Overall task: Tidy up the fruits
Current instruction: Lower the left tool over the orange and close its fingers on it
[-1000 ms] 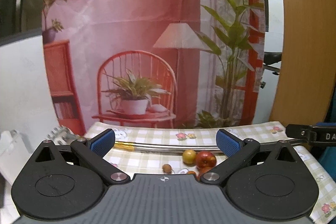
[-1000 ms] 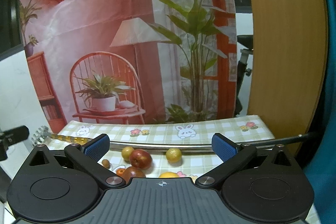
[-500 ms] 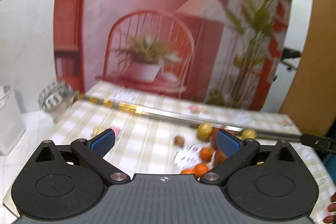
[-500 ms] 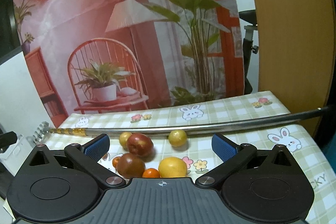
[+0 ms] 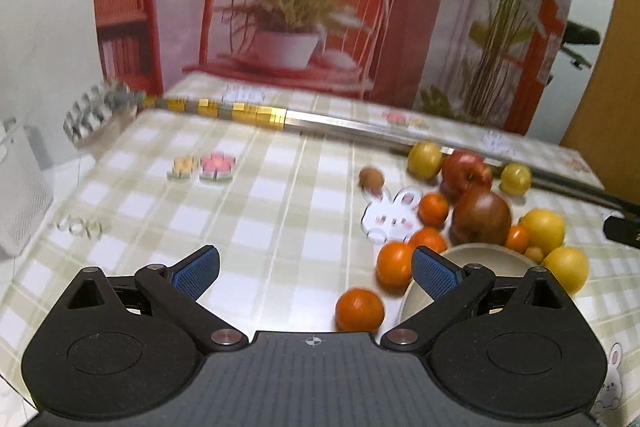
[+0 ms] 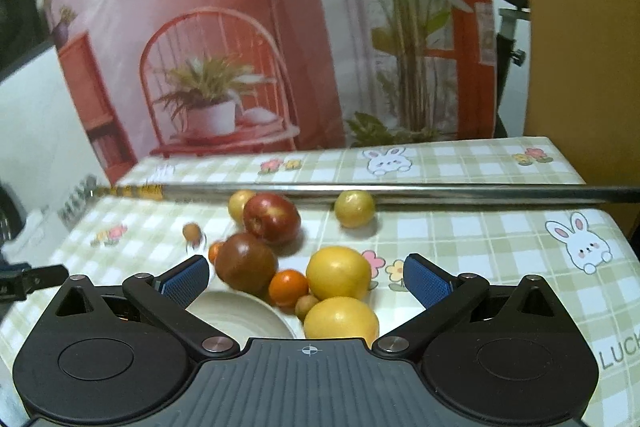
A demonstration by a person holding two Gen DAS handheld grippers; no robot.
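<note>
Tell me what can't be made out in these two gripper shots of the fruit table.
- Bowl: right wrist view, the right gripper body covers its near part; contents hidden.
- Bowl: left wrist view, the left gripper finger hides the near rim.
- Metal rod: right end cut off by the frame edge.
- Small brown fruit: too blurred to identify.

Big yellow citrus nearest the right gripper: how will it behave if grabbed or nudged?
The round yellow citrus will probably roll if nudged, likely bumping the touching small orange tangerine. Its smooth curved skin may slip between flat jaws. It looks firm, so probably not fragile.
</note>
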